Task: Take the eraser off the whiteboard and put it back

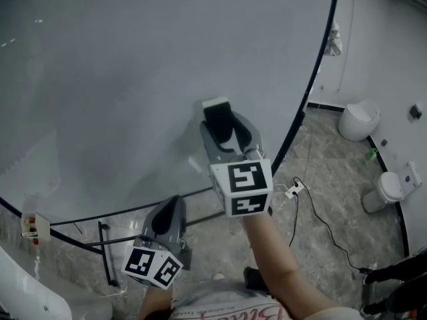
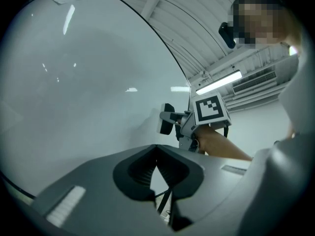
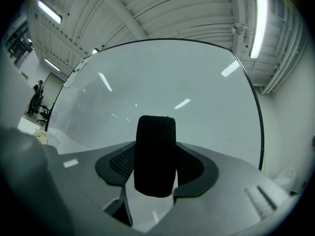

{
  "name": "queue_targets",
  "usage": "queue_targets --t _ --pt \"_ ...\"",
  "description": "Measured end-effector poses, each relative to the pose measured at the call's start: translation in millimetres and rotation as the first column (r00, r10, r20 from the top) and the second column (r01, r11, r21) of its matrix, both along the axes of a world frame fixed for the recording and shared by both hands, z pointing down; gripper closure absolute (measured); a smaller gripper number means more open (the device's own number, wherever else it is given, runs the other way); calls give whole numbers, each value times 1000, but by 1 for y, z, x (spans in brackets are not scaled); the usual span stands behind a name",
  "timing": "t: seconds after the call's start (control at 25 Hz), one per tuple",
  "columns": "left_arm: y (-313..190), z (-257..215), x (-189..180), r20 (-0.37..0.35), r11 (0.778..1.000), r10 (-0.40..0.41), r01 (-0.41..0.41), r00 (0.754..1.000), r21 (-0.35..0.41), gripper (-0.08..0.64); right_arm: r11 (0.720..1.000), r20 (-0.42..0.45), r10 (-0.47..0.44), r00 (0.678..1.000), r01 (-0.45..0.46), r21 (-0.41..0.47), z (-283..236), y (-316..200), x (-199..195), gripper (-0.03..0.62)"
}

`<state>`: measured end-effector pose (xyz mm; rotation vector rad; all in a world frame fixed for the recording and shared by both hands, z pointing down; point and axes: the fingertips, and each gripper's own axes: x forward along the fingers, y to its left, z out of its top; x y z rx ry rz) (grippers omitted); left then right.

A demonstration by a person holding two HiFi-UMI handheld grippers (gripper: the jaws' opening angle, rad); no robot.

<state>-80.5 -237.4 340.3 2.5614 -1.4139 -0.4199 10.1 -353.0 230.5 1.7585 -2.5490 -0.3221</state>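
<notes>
Black felt on a white block, the eraser (image 3: 155, 154) sits between the jaws of your right gripper (image 1: 223, 124), and both pads squeeze it. Your right arm reaches out level and holds the eraser right up at the big whiteboard with its thin black frame (image 1: 133, 79). Your left gripper (image 1: 172, 209) hangs lower and nearer to you, jaws closed on nothing. The right gripper's cube (image 1: 241, 187) shows black-and-white squares, no words. Red letters on your shirt (image 1: 227, 309) are cut off. Grey stone floor (image 1: 320, 179) lies below, and a long ceiling light (image 3: 259, 21) glows above.
</notes>
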Motion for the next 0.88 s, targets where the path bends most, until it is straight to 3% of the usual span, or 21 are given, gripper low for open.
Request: queue_targets --t 0.56,0.88 --pt "27 -7 14 17 1000 20 -20 1000 13 561 999 55 -50 997 50 -2 10 72 24 360" --pt "32 -8 5 28 999 4 -5 1000 36 560 993 76 -111 991 108 43 25 114 24 360"
